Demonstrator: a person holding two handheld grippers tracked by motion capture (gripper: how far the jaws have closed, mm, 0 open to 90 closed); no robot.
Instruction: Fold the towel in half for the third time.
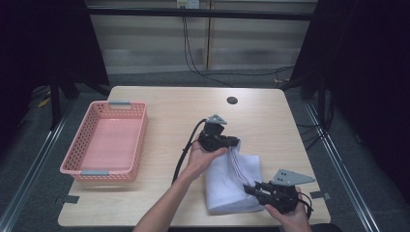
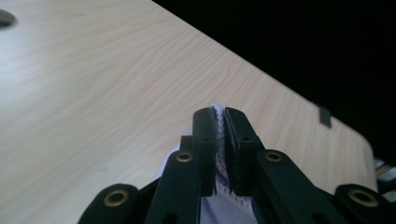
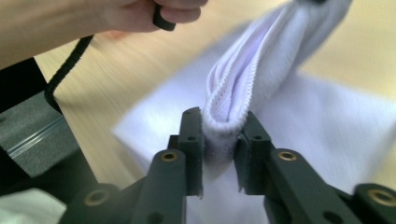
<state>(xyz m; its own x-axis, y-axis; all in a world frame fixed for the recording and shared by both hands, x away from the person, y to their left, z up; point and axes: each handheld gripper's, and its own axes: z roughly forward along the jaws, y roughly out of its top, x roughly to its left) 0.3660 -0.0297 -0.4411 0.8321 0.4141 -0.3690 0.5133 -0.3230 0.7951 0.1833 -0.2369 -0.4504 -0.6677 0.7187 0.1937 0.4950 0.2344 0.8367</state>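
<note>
A white folded cloth [image 1: 232, 186] lies on the wooden table [image 1: 169, 106], near the front right. My left gripper [image 1: 234, 144] holds its far end, jaws shut on the stitched edge [image 2: 219, 161] that sticks up between the pads [image 2: 205, 140]. My right gripper [image 1: 249, 189] is at the near end, shut on a thick bundle of folded layers [image 3: 233, 93]. Between the two grippers the pinched edge forms a raised ridge, while the cloth's lower part [image 3: 327, 130] spreads flat on the table. In the right gripper view, the other hand and its cable [image 3: 65, 70] appear at the upper left.
A pink mesh basket [image 1: 140, 140] stands empty at the table's left side. A round cable hole [image 1: 232, 100] sits near the far edge. Tape marks [image 1: 320, 195] lie at the front corners. The table's right edge runs close behind the cloth.
</note>
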